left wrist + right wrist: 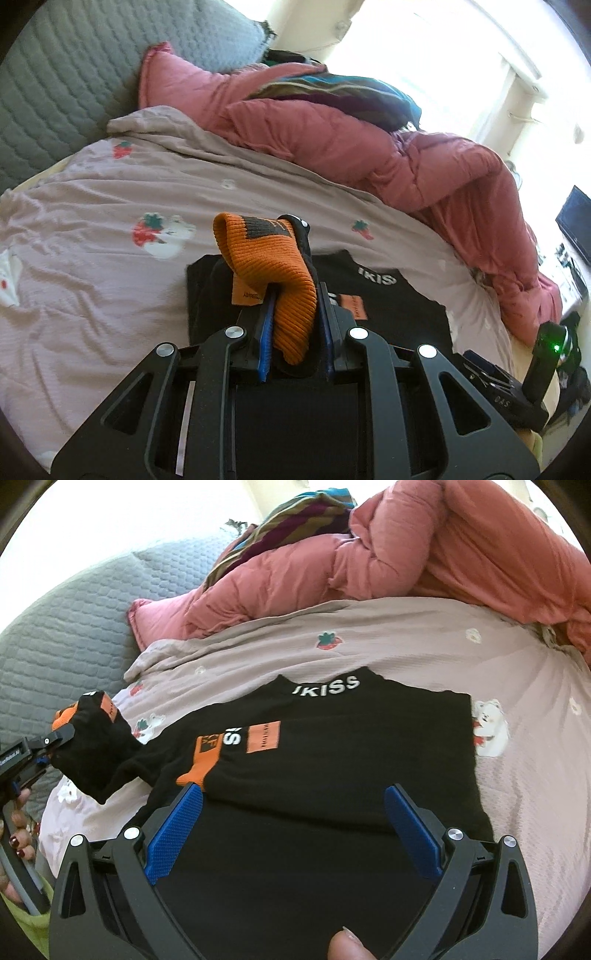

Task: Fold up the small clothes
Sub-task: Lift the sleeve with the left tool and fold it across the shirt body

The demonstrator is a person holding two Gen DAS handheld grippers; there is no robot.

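Black sweater (332, 746) is spread on the bed (424, 657) | orange-cuffed sleeve (266, 266) is clamped in left tool (295, 295), lifted for folding inward | right tool (291, 827) is held released above the hem

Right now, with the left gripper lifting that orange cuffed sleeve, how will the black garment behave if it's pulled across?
Likely floppy: the sleeve sags below the left gripper. The black garment probably drags and wrinkles rather than sliding rigidly. The ribbed orange cuff seems unlikely to slip.
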